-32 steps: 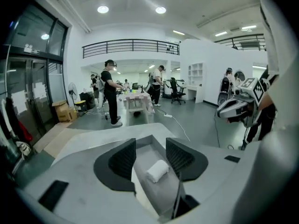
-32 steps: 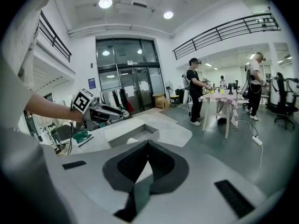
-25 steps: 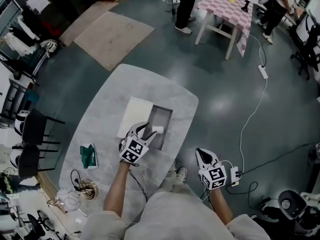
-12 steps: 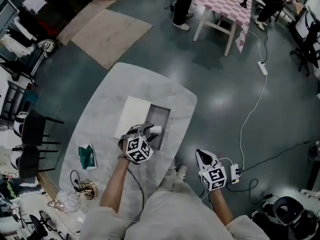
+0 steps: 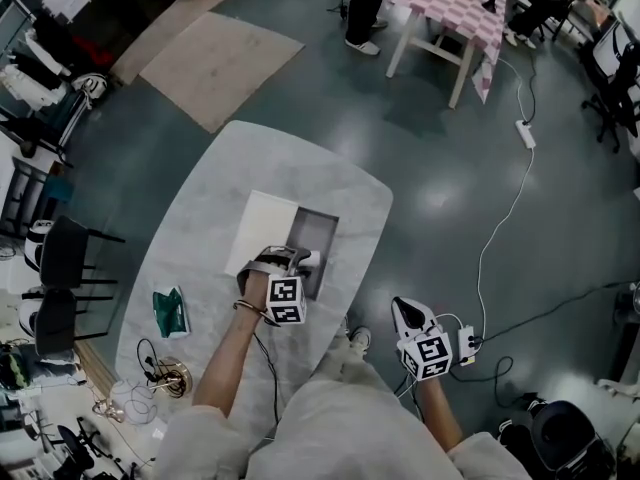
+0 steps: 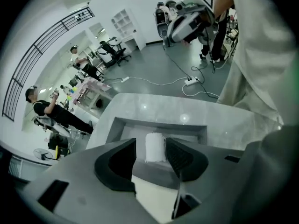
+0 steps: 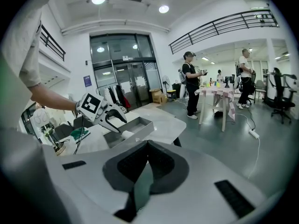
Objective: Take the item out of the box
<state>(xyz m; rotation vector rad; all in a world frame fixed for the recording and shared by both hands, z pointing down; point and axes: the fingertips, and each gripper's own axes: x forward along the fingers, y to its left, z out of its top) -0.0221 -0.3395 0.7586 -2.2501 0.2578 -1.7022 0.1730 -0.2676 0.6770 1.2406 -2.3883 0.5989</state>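
Observation:
An open grey box [image 5: 320,231] lies on the oval grey table [image 5: 210,218], with its white lid [image 5: 262,230] flat beside it on the left. A small white roll [image 5: 313,259] rests at the box's near end. My left gripper [image 5: 288,257] is open at that end. In the left gripper view the roll [image 6: 155,147] stands just beyond the two dark pads [image 6: 186,158], inside the box wall [image 6: 159,123], untouched. My right gripper [image 5: 400,308] hangs off the table's near right over the floor, jaws shut and empty [image 7: 145,171]. From the right gripper view the left gripper [image 7: 105,113] reaches into the box [image 7: 135,126].
A green packet [image 5: 168,311] and coiled cables [image 5: 155,376] lie on the table's near left. Black chairs [image 5: 70,263] stand to the left. A pink checked table [image 5: 455,8] with people around it stands far right. A power strip cable [image 5: 505,218] runs across the floor.
My left gripper has twisted at the wrist and shifted slightly right and nearer, its jaws staying at the box's near end by the roll. The right gripper has stayed still.

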